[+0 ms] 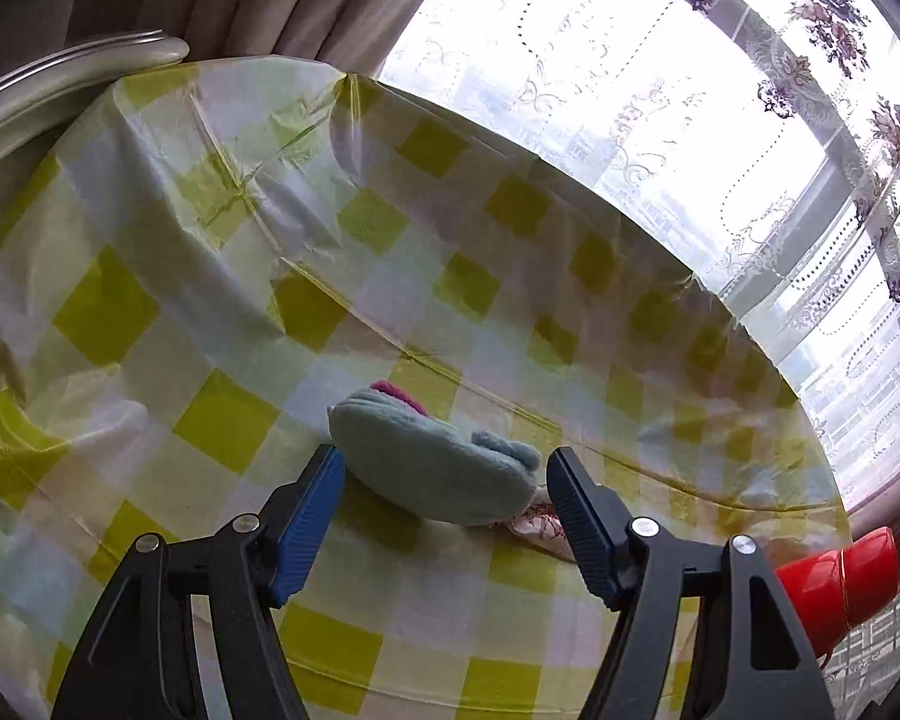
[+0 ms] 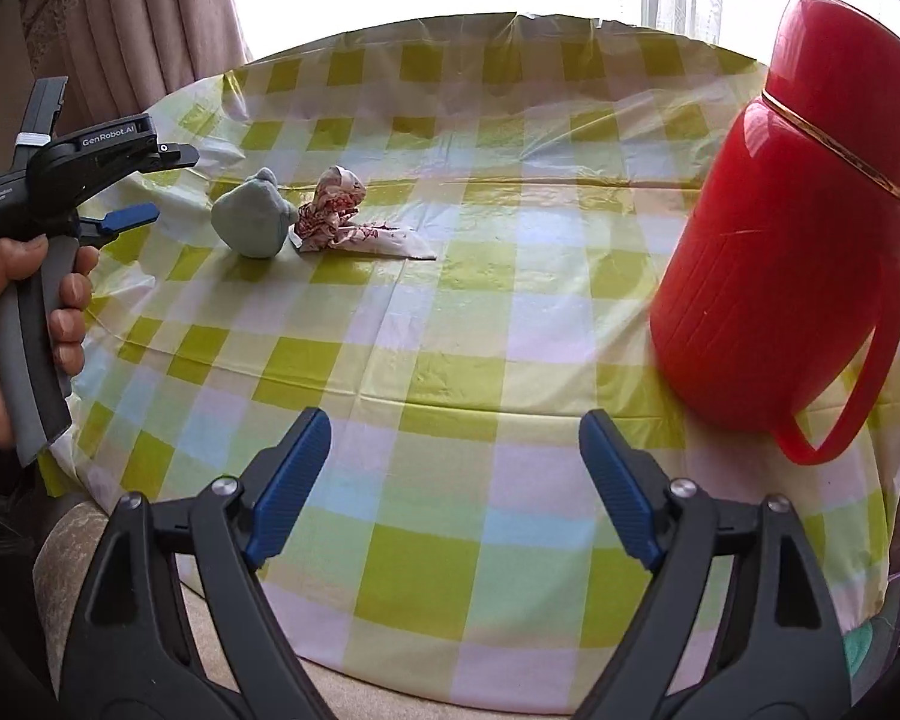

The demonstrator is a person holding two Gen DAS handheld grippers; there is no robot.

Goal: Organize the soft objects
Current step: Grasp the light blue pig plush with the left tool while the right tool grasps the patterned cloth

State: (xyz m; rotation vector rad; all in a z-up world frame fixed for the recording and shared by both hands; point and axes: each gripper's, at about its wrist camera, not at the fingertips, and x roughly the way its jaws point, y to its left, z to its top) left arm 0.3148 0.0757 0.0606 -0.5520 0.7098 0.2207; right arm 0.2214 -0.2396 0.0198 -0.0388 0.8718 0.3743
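Observation:
A light blue plush toy point(image 1: 432, 468) point(image 2: 252, 222) lies on the checked tablecloth point(image 1: 210, 300) point(image 2: 450, 330). A crumpled white cloth with a red pattern point(image 2: 342, 210) point(image 1: 540, 525) lies against its right side. My left gripper point(image 1: 444, 455) point(image 2: 174, 183) is open, its blue pads point(image 1: 312, 516) flanking the toy's near side. The right wrist view shows it just left of the toy, not gripping. My right gripper point(image 2: 455, 420) stands open over the table's near edge, nothing between its fingers.
A tall red jug with a handle point(image 2: 798, 240) point(image 1: 834, 588) stands on the table's right side. A person's hand point(image 2: 6, 312) holds the left gripper. Curtains point(image 2: 150, 18) and a bright window point(image 1: 630, 60) lie behind the table. A silvery curved rim point(image 1: 60, 90) sits far left.

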